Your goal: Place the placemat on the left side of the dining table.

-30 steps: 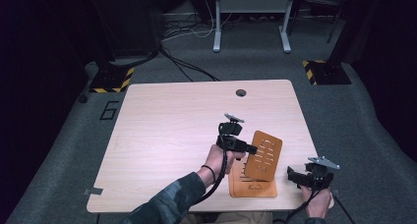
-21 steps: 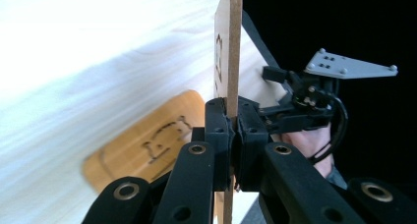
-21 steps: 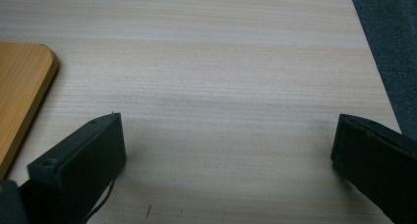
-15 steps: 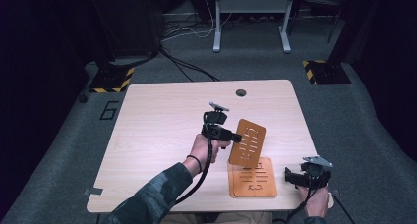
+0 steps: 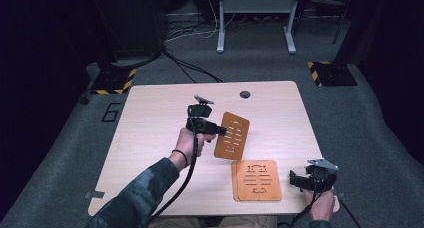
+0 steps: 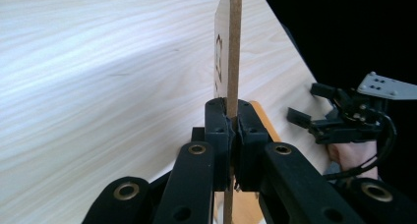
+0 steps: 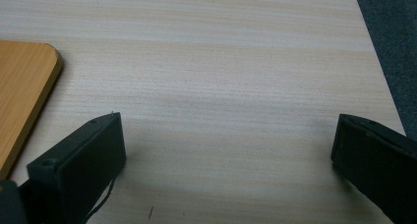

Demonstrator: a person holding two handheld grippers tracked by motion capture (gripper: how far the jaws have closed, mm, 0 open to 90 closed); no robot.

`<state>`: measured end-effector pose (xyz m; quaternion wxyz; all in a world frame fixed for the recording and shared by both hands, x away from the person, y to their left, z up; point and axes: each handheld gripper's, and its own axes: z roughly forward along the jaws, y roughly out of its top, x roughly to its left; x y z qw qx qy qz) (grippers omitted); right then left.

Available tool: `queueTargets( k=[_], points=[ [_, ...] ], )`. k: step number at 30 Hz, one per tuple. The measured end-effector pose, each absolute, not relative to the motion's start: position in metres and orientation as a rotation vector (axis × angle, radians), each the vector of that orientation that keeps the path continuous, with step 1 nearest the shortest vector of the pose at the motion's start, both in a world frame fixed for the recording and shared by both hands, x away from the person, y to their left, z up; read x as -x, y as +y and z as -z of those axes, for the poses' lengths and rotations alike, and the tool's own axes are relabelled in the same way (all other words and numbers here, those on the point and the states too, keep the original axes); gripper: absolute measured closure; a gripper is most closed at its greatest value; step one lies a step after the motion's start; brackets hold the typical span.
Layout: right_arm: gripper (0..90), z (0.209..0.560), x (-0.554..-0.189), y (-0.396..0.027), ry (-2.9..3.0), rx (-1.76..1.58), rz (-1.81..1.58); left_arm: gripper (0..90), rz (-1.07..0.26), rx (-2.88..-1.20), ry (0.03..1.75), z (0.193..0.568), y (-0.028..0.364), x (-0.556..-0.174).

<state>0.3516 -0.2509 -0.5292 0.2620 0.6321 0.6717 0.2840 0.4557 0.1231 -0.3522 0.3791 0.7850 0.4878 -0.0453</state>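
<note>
My left gripper (image 5: 219, 131) is shut on the edge of a thin brown wooden panel with slot cut-outs (image 5: 233, 136), which it holds tilted in the air above the table's middle. In the left gripper view the panel (image 6: 232, 47) stands edge-on between the pressed jaws (image 6: 233, 130). A second brown panel with cut-outs (image 5: 257, 180) lies flat near the table's front edge. My right gripper (image 5: 295, 178) rests to the right of that panel, open, with bare table between its jaws (image 7: 226, 155). The flat panel's corner (image 7: 22, 86) shows at the left of the right gripper view.
The light wooden table (image 5: 150, 133) has a round cable hole (image 5: 244, 94) at its far edge. Dark stands with yellow-black striped bases (image 5: 112, 81) and a metal frame (image 5: 255, 18) stand on the grey floor beyond. The other hand's gripper (image 6: 351, 113) shows in the left gripper view.
My left gripper has lifted the slotted panel off the flat one and carried it up and away toward the table's middle. The right gripper has stayed put.
</note>
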Motion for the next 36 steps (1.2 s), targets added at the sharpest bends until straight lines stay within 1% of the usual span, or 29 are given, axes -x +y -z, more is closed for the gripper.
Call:
queueTargets(
  k=[21,36],
  points=[
    [0.0,0.529,-0.351,-0.251,1.818,-1.708,-0.769,86.3,0.005,-1.985,1.388,0.343,0.192,-0.475],
    [0.0,0.529,-0.351,-0.251,1.818,-1.707,-0.768,86.3,-0.014,-2.024,1.491,0.342,0.234,-0.490]
  ],
)
